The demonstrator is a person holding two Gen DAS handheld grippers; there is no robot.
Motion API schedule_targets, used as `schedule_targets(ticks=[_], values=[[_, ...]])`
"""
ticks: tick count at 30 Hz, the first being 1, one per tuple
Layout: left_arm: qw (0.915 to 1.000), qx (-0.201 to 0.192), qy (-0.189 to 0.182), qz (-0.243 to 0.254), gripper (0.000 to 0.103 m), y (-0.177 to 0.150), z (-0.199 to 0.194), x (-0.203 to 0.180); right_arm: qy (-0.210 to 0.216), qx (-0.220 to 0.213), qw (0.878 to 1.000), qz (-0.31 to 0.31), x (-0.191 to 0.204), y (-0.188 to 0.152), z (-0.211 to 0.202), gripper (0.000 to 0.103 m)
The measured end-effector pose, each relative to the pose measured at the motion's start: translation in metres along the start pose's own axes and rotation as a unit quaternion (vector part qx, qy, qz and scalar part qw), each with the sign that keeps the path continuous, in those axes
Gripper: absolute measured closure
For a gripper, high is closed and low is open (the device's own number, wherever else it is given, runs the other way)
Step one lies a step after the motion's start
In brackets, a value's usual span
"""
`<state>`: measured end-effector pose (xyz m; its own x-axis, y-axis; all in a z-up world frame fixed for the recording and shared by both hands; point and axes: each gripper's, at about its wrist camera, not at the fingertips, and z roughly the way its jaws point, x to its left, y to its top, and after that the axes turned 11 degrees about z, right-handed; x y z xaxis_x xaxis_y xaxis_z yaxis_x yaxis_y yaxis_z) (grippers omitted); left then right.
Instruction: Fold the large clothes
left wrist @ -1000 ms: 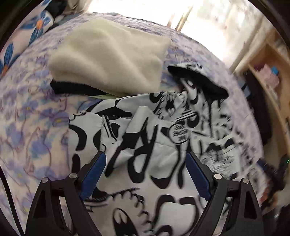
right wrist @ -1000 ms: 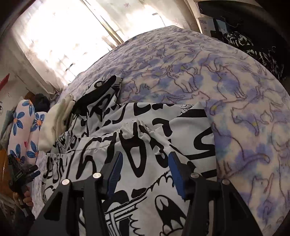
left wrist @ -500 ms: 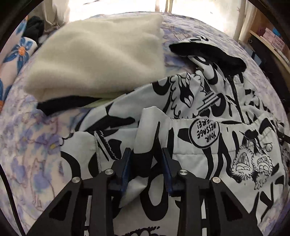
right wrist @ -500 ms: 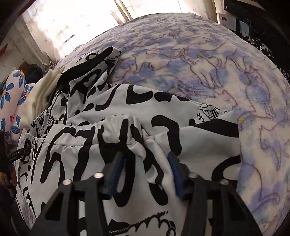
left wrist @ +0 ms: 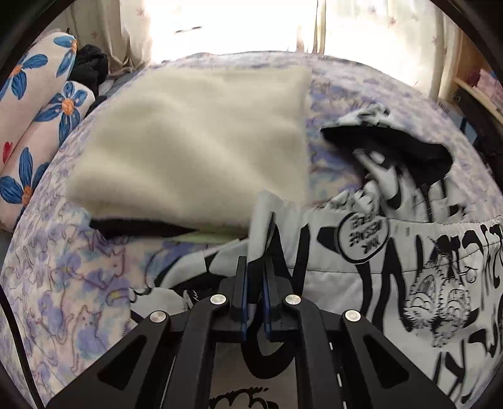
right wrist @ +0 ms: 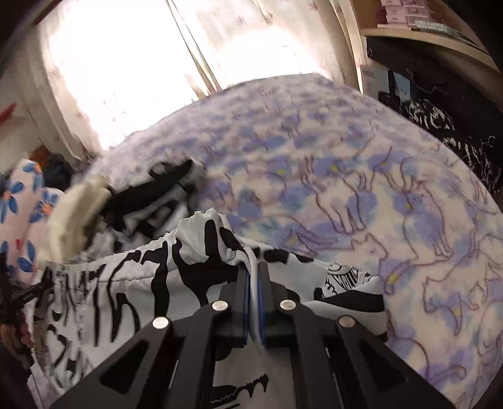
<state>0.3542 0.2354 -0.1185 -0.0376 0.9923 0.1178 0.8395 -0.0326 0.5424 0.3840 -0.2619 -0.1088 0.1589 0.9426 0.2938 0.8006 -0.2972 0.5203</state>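
A large white garment with black cartoon lettering (left wrist: 393, 261) lies spread on a bed with a purple cat-print cover (left wrist: 63, 283). My left gripper (left wrist: 255, 267) is shut on a raised fold of this garment at its left side. In the right wrist view the same garment (right wrist: 125, 283) fills the lower left, and my right gripper (right wrist: 253, 267) is shut on a pinched ridge of its cloth near the right edge. The garment's black-lined hood (left wrist: 393, 148) lies at the far end.
A folded cream fleece (left wrist: 195, 144) over something black lies just beyond the garment on the left. Flower-print pillows (left wrist: 34, 103) line the left side. Bright curtained windows stand behind the bed, wooden shelves (right wrist: 433, 28) at the right. A hand (right wrist: 12, 330) shows at the right view's left edge.
Both grippers went from wide open to shut, each pinching a fold of the printed garment. Both moved forward and lower, and the pinched cloth now stands up in ridges.
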Motion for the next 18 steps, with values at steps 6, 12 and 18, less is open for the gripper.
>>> schedule_targets(ticks=[6,12,18], values=[[0.9995,0.013,0.025,0.011,0.086,-0.01,0.022,-0.011,-0.038,0.039,0.998,0.022,-0.005,-0.007,0.023,0.089],[0.999,-0.025,0.018,-0.032,0.074,-0.017,-0.029,-0.002,-0.057,-0.044,0.997,-0.029,0.028,-0.018,-0.034,0.086],[0.9984,-0.046,-0.034,-0.004,0.074,-0.06,-0.073,-0.045,0.041,-0.018,0.994,-0.098,0.092,-0.08,-0.057,0.081]])
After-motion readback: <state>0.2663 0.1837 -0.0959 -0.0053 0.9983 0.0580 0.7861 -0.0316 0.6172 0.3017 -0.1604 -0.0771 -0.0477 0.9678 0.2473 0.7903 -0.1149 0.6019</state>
